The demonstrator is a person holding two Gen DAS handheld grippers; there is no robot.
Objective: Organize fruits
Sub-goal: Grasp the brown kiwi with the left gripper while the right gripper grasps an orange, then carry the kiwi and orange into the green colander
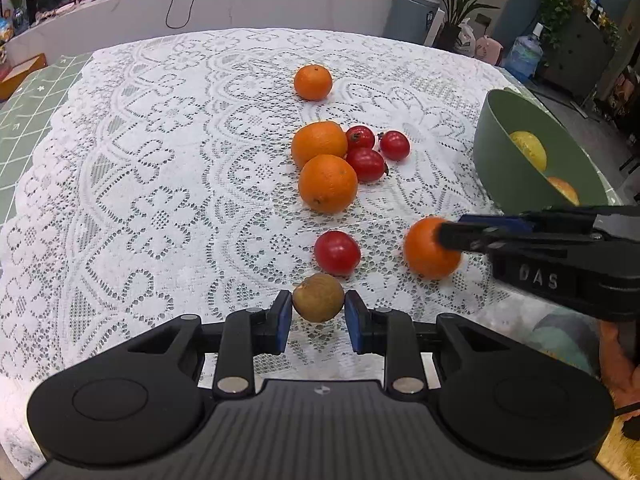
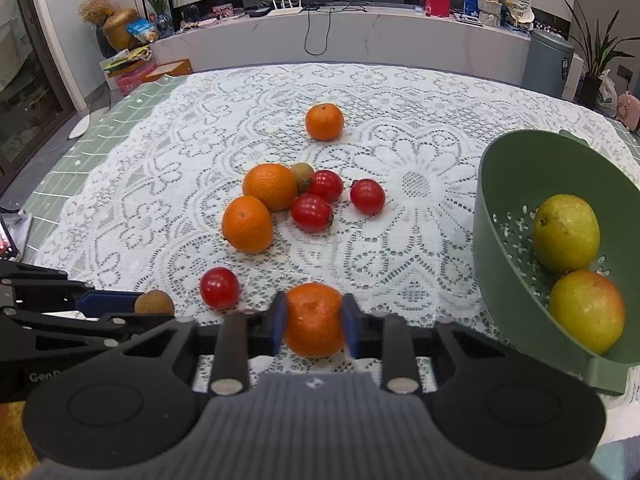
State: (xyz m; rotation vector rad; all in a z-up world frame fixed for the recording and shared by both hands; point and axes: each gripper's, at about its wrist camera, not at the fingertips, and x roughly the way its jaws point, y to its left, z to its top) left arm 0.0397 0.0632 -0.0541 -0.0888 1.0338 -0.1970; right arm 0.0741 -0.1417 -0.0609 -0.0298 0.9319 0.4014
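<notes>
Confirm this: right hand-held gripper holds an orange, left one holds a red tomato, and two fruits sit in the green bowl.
Wrong on one point: the left hand-held gripper holds a brown kiwi, not a tomato, as the left wrist view shows. The right hand-held gripper does hold an orange, and the green bowl has two fruits.

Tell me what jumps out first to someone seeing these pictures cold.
Each gripper grips a fruit at the near edge of the lace tablecloth: the left gripper a small brown fruit, the right gripper an orange. Further back, oranges and red fruits cluster; on the right, a green bowl holds two yellow-green fruits.
</notes>
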